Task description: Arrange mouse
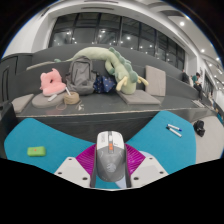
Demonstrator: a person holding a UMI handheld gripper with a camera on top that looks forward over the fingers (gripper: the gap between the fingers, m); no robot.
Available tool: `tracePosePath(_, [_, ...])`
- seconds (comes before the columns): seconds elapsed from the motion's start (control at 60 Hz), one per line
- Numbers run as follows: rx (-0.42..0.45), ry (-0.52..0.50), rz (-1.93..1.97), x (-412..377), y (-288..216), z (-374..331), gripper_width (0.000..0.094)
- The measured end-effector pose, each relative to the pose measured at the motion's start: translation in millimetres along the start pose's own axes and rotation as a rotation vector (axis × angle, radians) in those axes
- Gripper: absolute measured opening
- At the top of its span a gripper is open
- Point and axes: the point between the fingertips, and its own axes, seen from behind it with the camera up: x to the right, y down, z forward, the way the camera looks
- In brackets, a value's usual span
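A grey and white mouse (111,155) with an orange scroll wheel sits between my two fingers, pointing away from me. My gripper (111,164) is shut on it. The magenta pads (87,162) press against its left and right sides. The mouse is over the near part of a teal desk mat (60,135). I cannot tell whether it rests on the mat or is lifted off it. The mouse's rear end is hidden at the gripper's base.
A small green block (36,151) lies on the mat to the left. A blue pen (174,129) and a dark object (199,128) lie to the right. Beyond is a dark table with a pink plush (47,82), a grey backpack (82,76), a green plush (108,60) and a grey box (152,78).
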Motion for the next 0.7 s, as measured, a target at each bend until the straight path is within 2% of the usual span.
tracePosePath(0.067, [-0.027, 0.019, -0.013, 40, 12, 20, 0.0396])
tracePosePath(0.183, [-0.106, 0.028, -0.019, 95, 63, 43, 0.0397])
tracePosePath(0.383, [-0.229, -0.043, -0.01, 108, 144, 66, 0.0404])
tracePosePath(0.417, [-0.201, -0.05, -0.003, 109, 140, 68, 0.0417])
tracePosePath(0.45, [-0.198, -0.054, -0.002, 108, 140, 68, 0.0448])
tracePosePath(0.5, [-0.217, -0.054, 0.004, 109, 141, 68, 0.0554])
tracePosePath(0.583, [-0.233, -0.03, 0.017, 114, 142, 63, 0.088])
tracePosePath(0.633, [-0.221, -0.034, 0.026, 114, 132, 54, 0.0845])
tracePosePath(0.7, [-0.208, -0.03, 0.039, 113, 115, 29, 0.0848])
